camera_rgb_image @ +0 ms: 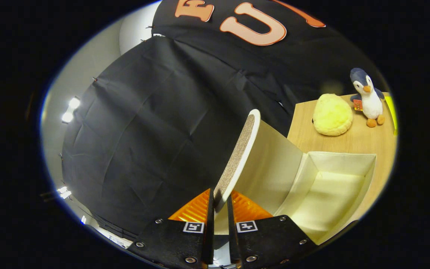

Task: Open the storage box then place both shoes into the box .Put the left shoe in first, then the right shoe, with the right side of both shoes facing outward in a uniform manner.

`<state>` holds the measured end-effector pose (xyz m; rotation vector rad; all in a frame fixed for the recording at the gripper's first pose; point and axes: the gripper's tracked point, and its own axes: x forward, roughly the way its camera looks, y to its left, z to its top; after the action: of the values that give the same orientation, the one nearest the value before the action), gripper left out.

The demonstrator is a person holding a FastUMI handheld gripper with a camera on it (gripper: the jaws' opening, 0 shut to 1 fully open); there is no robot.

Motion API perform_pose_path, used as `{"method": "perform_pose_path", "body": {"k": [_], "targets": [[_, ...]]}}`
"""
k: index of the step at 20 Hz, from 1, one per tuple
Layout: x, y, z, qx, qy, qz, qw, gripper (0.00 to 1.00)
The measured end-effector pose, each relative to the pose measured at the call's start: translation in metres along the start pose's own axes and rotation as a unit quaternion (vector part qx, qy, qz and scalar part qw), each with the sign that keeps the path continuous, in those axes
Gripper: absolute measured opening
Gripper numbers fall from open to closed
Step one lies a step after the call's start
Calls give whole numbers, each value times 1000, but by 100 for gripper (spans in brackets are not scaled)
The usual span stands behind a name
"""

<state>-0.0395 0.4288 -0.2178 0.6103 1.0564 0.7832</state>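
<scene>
My gripper (pixel 220 203) is shut on the edge of the storage box's lid (pixel 239 157), a flat panel with a woven tan outer face and a cream inner face. The lid stands raised, nearly on edge, running away from the fingers. To its right the cream storage box (pixel 334 186) lies open with its inside bare. The view is tilted hard to one side.
The box rests on a light wooden table (pixel 357 140). Beyond the box sit a round yellow plush (pixel 332 114) and a plush penguin (pixel 368 97). Black cloth of the booth wall hangs behind and left of the lid.
</scene>
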Motion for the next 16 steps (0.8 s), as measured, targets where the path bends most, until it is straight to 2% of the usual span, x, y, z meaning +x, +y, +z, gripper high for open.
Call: {"method": "perform_pose_path", "body": {"k": [7,8,10,14,16], "targets": [[55,12,-10,4,5,-19,1000,16],[58,13,-15,2,14,-19,1000,18],[63,10,-28,-3,33,-18,999,36],[55,-7,-33,-43,34,-39,998,62],[36,-23,-36,-60,32,-53,996,71]]}}
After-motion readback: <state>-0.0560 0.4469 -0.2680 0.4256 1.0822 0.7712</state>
